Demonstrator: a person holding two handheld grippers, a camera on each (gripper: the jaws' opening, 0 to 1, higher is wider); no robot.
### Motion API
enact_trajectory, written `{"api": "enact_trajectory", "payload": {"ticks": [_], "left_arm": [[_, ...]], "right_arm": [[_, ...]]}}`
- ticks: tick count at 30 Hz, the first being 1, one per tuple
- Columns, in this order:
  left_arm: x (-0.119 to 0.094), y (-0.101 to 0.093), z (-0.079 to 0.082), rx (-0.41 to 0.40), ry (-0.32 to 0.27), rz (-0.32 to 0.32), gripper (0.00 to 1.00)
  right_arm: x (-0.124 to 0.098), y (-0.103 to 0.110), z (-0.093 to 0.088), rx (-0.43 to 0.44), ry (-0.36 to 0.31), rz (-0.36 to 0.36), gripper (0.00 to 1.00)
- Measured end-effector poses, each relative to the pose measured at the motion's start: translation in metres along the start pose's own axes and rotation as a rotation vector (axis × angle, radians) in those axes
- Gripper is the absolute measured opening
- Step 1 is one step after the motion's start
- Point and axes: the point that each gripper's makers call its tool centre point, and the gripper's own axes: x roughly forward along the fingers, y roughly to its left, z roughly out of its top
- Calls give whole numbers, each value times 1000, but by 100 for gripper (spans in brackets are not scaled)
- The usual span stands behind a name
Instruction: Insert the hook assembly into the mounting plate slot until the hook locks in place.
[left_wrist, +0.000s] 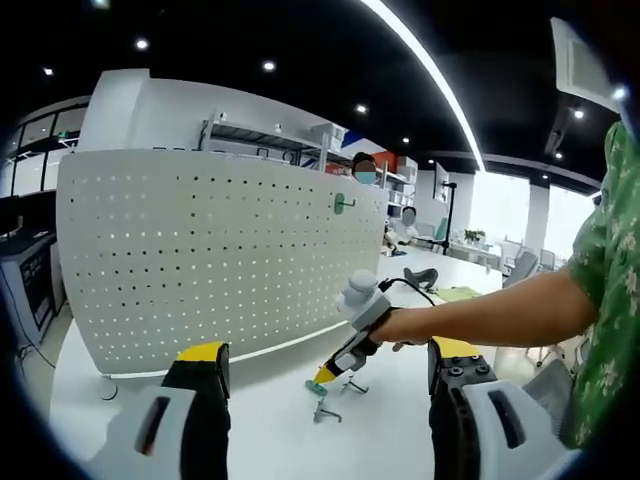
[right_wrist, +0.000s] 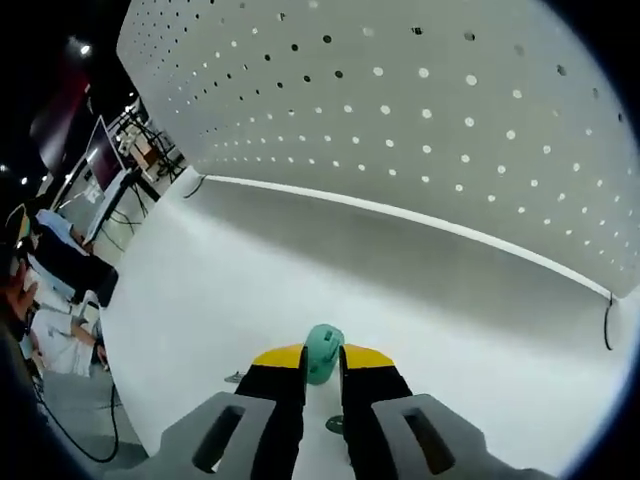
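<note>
Right gripper view shows the right gripper (right_wrist: 321, 375) with fingers closed on a green hook (right_wrist: 323, 352) low over the tabletop (right_wrist: 200, 290), the pegboard (right_wrist: 420, 110) ahead, while the left gripper (left_wrist: 325, 385) probably hangs open.

Both views are bright and evenly lit. In the left gripper view a long ceiling light strip (left_wrist: 430, 70) arcs across the upper right, with small spotlights dotted over the dark ceiling and daylight washing out the windows (left_wrist: 500, 205) at right. Fisheye distortion bows the pegboard (right_wrist: 420, 110); its soft shadow falls on the counter (right_wrist: 250, 290). Edges look slightly smeared, possibly motion blur.
</note>
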Motion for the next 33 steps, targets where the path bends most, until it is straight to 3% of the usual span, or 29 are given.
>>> {"api": "enact_trajectory", "payload": {"ticks": [33], "left_arm": [[0, 5, -3, -9, 6, 6, 82]], "right_arm": [[13, 2, -8, -3, 60, 9, 2]]}}
